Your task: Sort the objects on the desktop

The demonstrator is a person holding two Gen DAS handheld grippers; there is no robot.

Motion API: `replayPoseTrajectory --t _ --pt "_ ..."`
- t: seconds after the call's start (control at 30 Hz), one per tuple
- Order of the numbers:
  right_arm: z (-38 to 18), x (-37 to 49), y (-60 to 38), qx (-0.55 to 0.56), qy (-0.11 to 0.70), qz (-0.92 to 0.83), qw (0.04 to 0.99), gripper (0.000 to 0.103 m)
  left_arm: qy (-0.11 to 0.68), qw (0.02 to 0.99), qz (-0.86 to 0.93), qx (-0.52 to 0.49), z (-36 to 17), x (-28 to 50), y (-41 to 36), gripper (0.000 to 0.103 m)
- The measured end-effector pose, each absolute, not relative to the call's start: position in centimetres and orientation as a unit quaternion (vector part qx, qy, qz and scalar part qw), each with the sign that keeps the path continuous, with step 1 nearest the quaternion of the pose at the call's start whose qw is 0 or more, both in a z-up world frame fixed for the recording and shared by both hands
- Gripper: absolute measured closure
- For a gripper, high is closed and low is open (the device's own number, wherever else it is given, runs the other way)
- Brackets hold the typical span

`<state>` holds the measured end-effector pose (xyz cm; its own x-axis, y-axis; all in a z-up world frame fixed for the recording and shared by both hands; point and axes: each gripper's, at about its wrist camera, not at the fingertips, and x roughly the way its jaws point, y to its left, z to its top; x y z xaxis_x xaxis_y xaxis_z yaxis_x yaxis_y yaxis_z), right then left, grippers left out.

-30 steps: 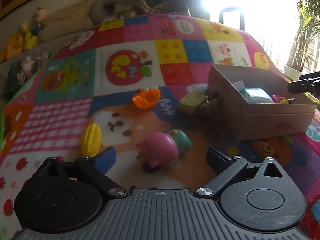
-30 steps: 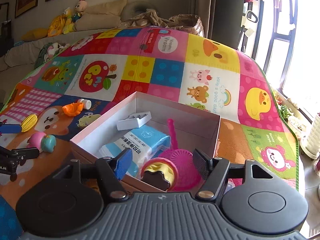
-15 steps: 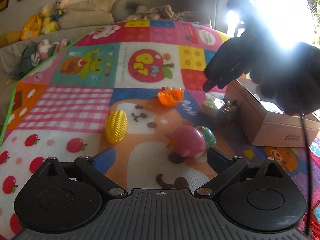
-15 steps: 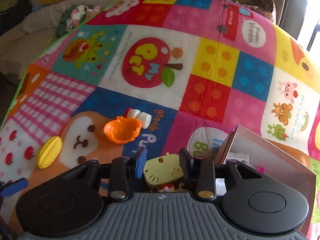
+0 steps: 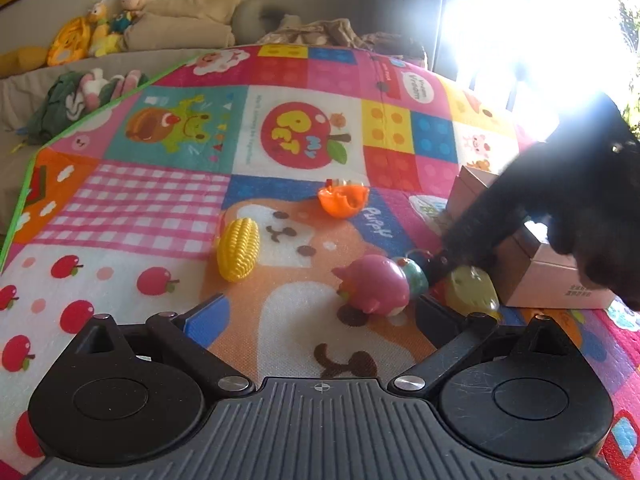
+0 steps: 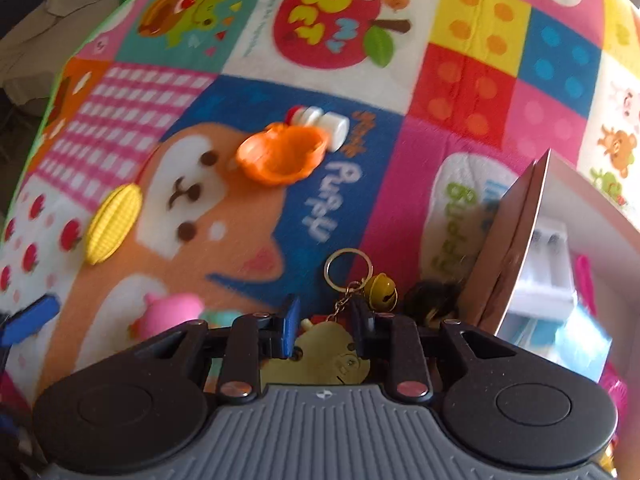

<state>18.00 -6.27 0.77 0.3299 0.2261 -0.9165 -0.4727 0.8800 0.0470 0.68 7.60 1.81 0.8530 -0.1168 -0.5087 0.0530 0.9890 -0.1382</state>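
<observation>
On the mat (image 5: 152,216), from the left, a corn toy (image 5: 239,249), an orange cup (image 5: 343,200) and a pink pig (image 5: 376,285) are seen well apart. The left gripper (image 5: 320,314) is held wide open above the mat, nothing between its fingers. Further right, the right gripper (image 6: 325,328) is closed on a yellow keychain (image 6: 320,354), just beside the outer wall of the box (image 6: 508,264); its ring and bell are dangling ahead of the fingers.
</observation>
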Motion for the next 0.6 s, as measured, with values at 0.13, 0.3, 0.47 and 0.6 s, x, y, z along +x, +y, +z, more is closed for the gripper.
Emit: replayPoseTrajectory --t 0.13,0.3,0.47,0.6 --pt "1.2 12.1 -7.9 -0.105 0.549 0.268 0.785 0.078 0.272 0.960 -0.041 -0.052 1.8 0.2 7.3 0.001" --pt "3.9 7.5 -11.3 -0.090 0.505 0.285 0.810 0.078 0.281 0.959 -0.037 -0.033 1.8 0.2 6.3 0.001" --pt "7.4 11.4 -11.4 -0.099 0.445 0.233 0.859 0.077 0.283 0.957 -0.050 -0.030 1.7 -0.6 5.1 0.001" --pt "5.3 17.4 -8.0 -0.167 0.438 0.155 0.870 0.089 0.265 0.962 -0.061 -0.025 1.7 -1.7 4.6 0.001"
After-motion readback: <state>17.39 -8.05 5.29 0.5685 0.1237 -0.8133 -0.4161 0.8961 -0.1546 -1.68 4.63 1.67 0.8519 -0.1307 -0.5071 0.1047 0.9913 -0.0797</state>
